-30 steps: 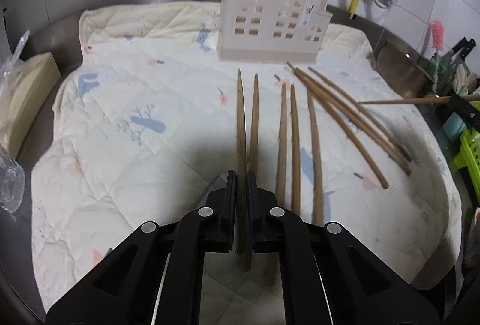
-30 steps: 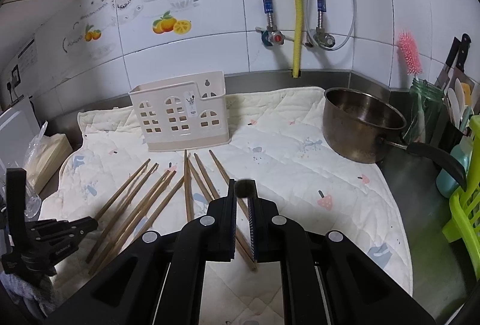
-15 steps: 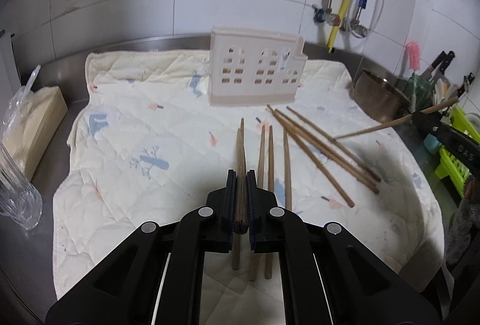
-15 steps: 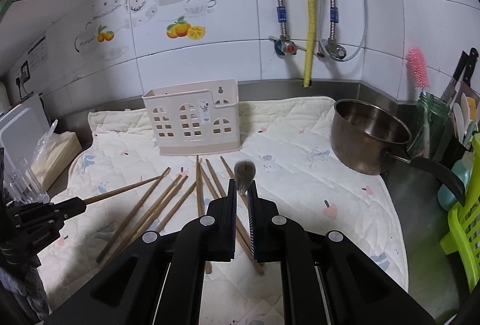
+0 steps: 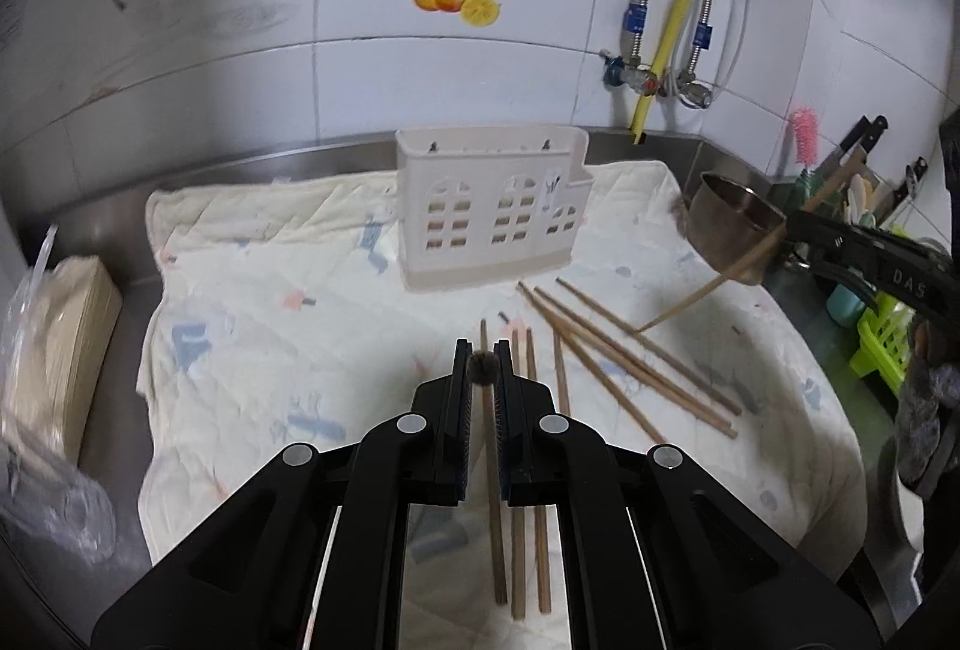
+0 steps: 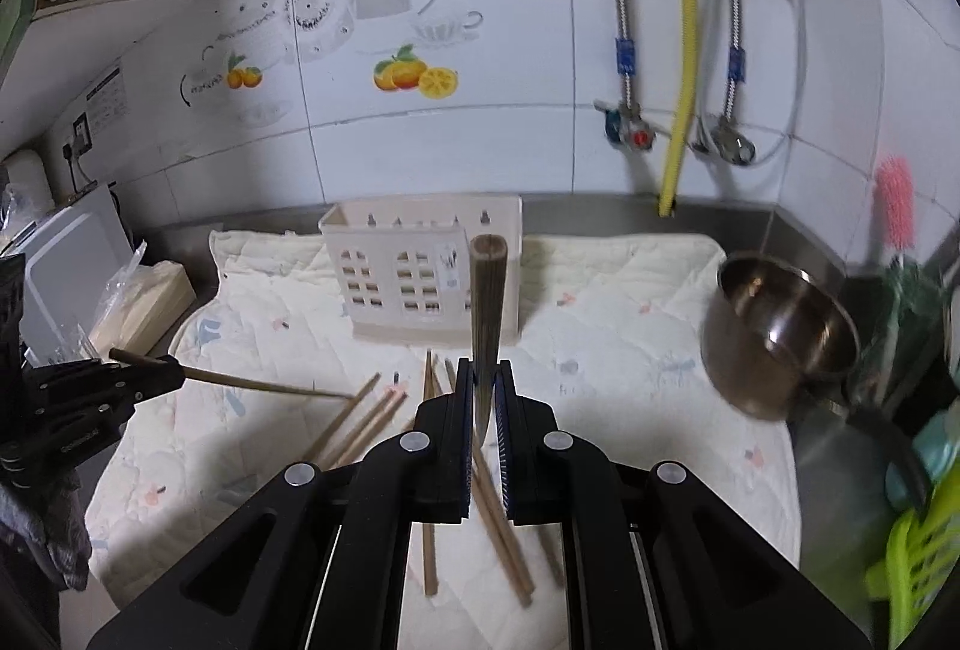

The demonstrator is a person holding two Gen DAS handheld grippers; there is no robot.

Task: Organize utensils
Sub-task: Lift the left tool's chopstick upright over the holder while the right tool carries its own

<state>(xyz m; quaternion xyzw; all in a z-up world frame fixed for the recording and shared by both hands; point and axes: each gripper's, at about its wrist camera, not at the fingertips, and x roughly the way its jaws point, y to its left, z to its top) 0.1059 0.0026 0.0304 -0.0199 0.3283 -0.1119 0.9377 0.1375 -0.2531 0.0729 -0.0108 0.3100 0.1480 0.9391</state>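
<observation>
Chopstick (image 5: 482, 369) seemingly clamped in left jaws, chopstick (image 6: 487, 302) in right

Bare cream quilted mat (image 5: 252, 350) at left of frame; loose brown wooden chopsticks (image 5: 624, 356) clutter centre-right; beige slotted plastic holder (image 5: 489, 218) blocks rear.

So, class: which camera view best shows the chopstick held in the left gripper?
The right wrist view: the left gripper holds its chopstick side-on, its whole length visible. The left wrist view shows only the blurred end between its fingers.
</observation>
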